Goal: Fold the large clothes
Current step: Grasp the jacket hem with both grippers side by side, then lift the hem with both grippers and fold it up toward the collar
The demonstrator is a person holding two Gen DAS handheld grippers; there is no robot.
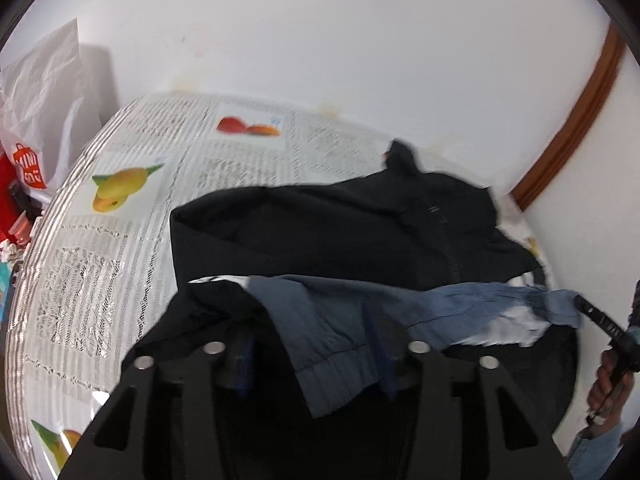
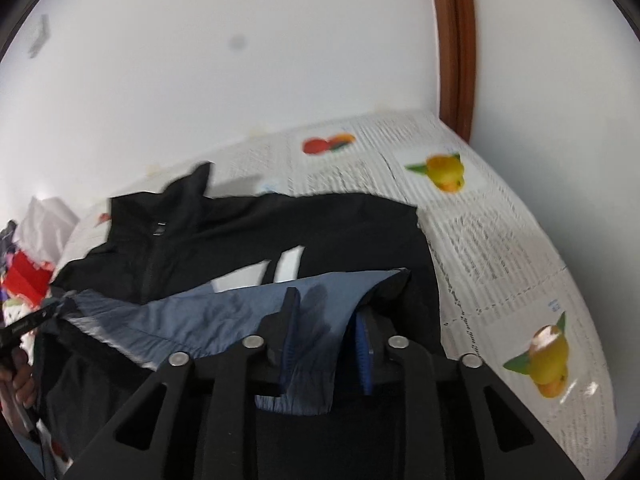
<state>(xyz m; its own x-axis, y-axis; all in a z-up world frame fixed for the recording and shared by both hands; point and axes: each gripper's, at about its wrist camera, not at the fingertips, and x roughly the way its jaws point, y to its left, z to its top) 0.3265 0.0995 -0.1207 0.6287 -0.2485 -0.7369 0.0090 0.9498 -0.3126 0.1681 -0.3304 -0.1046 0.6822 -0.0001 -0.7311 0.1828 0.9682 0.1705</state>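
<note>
Two grippers: left gripper [image 1: 316,356] and right gripper [image 2: 326,344], both over the clothing.
Left jaws: parted, blue cloth [image 1: 332,320] draped loosely between them.
Right jaws: parted, the blue cloth's fold hanging between the pads without being pinched.
Black jacket [image 2: 240,232]: spread flat on the tabletop [image 1: 100,264], zipper up, under the blue cloth.
Surface: lace-patterned cover printed with fruit pictures.
Room: white wall [image 1: 320,40], brown door frame [image 2: 456,40], white shopping bag [image 1: 44,92] beyond the tabletop's edge.

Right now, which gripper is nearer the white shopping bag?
Left. The left gripper sits at the blue garment's end toward the white shopping bag; the right gripper is at the garment's far end.
</note>
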